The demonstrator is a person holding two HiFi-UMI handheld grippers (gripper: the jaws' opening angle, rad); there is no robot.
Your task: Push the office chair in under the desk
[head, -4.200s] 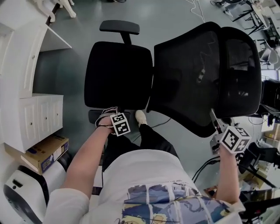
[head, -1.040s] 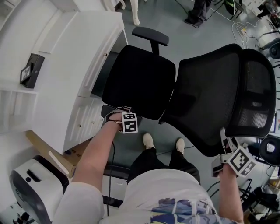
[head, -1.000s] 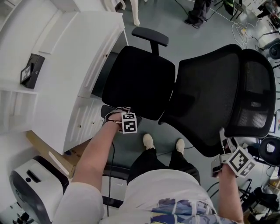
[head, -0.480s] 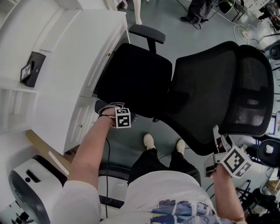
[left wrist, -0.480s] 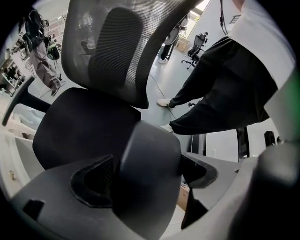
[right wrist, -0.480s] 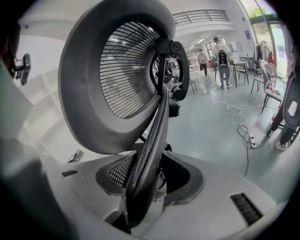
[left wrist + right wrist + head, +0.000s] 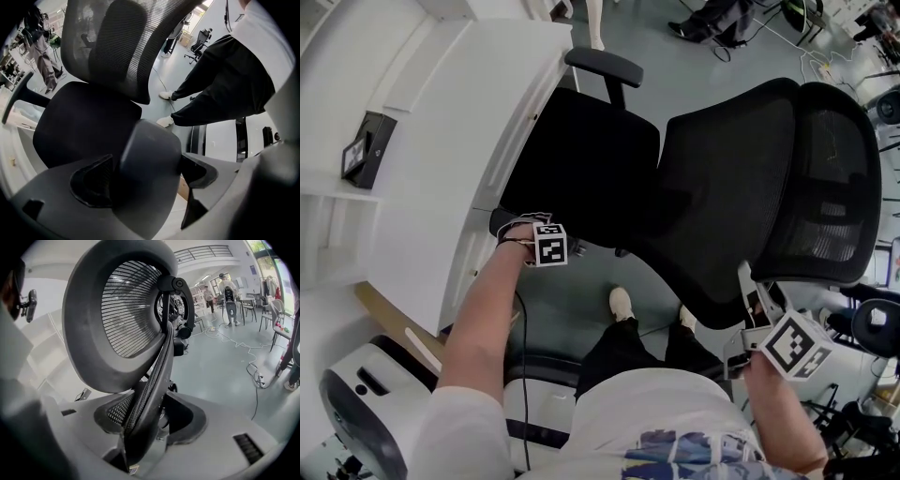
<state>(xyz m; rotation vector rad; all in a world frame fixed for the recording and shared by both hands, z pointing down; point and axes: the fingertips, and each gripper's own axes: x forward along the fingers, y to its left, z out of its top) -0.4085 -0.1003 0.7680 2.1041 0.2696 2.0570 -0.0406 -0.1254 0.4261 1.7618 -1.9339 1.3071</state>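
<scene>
While left claw (image 7: 145, 176) clamps armrest (image 7: 151, 140), right claw (image 7: 149, 420) just been opening, backrest (image 7: 117, 310) edge loose between jaws

Seen from the head view, my left claw's (image 7: 523, 242) jaws are hidden under my hand and the marker cube. In the left gripper view, the armrest (image 7: 147, 173) between the jaws is close and blurred, its near end sinking out of sight into the claw's body. Right of the claw, the office chair's (image 7: 600, 159) base is hidden beneath the seat.
</scene>
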